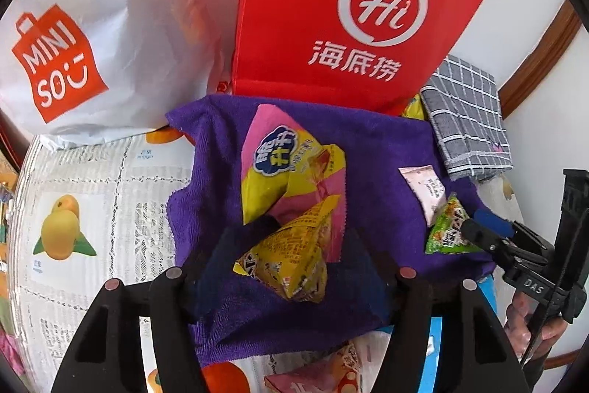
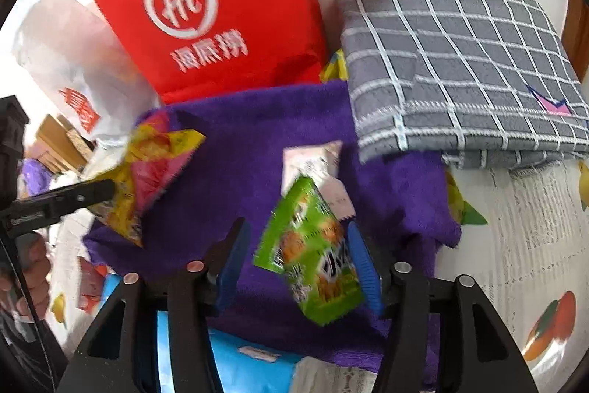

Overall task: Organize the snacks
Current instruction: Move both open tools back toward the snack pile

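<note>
Left wrist view: left gripper [image 1: 294, 267] gaping around yellow packet [image 1: 291, 264], not clamping; right gripper [image 2: 298, 256] open, green packet [image 2: 313, 256] between fingers, touching one — sorting barely starting.

Yellow-pink snack packets [image 1: 291, 179], green packet [image 2: 313, 253], pale sachet [image 1: 423, 188] on purple towel [image 1: 228, 301].
</note>
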### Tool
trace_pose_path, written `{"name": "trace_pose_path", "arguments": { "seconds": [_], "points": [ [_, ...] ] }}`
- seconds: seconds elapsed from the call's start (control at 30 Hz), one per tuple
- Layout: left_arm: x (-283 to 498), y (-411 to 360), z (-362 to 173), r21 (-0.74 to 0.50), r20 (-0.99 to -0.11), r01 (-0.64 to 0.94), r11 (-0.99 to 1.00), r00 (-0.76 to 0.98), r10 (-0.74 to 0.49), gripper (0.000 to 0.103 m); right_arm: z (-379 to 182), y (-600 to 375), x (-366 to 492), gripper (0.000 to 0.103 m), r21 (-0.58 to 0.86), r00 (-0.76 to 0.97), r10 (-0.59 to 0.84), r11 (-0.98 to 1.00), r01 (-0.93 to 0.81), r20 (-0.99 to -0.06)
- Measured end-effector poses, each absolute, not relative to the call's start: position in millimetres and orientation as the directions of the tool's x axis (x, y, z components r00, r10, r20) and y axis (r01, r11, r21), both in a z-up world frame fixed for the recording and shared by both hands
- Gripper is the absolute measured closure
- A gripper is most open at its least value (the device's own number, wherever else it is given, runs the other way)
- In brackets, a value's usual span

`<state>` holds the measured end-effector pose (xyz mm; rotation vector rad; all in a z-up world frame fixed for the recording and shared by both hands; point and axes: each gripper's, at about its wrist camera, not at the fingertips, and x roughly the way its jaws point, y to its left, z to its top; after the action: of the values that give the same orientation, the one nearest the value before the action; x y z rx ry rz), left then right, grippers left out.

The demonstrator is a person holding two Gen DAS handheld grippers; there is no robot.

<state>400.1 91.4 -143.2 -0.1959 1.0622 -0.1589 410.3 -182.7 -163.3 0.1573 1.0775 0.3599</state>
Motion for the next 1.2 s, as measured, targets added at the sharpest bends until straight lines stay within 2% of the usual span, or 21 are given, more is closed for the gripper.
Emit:
{"name": "trace_pose_path", "arguments": {
  "seconds": [0.07,0.27,0.6,0.77,1.2],
  "points": [
    [397.5,92.1,-138.6,-0.236,-0.843,0.043,0.971,0.488,-0.227,0.039,-151.9,-182.3,406.5,0.036,0.292,0.460,0.363,0.931,-0.221,-0.810],
    [386.5,89.9,-116.5,-0.230,-0.809,0.090,0.969,0.536,-0.242,0.039,-119.1,-183.3,390.7,0.036,0.262,0.555,0.346,0.938,-0.228,-0.757],
    [359.7,82.9,-74.6,-0.226,-0.761,0.134,0.965,0.594,-0.261,0.039,-80.9,-183.4,335.9,0.039,0.149,0.612,0.252,0.965,-0.215,-0.750],
    [332.2,85.0,-65.4,-0.243,-0.752,0.138,0.960,0.598,-0.277,0.039,-75.2,-193.8,299.6,0.039,0.157,0.610,0.238,0.970,-0.185,-0.755],
    [270.3,106.4,-80.0,-0.249,-0.795,0.020,0.968,0.567,-0.216,0.039,-94.0,-209.9,229.3,0.039,0.266,0.548,0.300,0.953,-0.142,-0.781]
  ]
}}
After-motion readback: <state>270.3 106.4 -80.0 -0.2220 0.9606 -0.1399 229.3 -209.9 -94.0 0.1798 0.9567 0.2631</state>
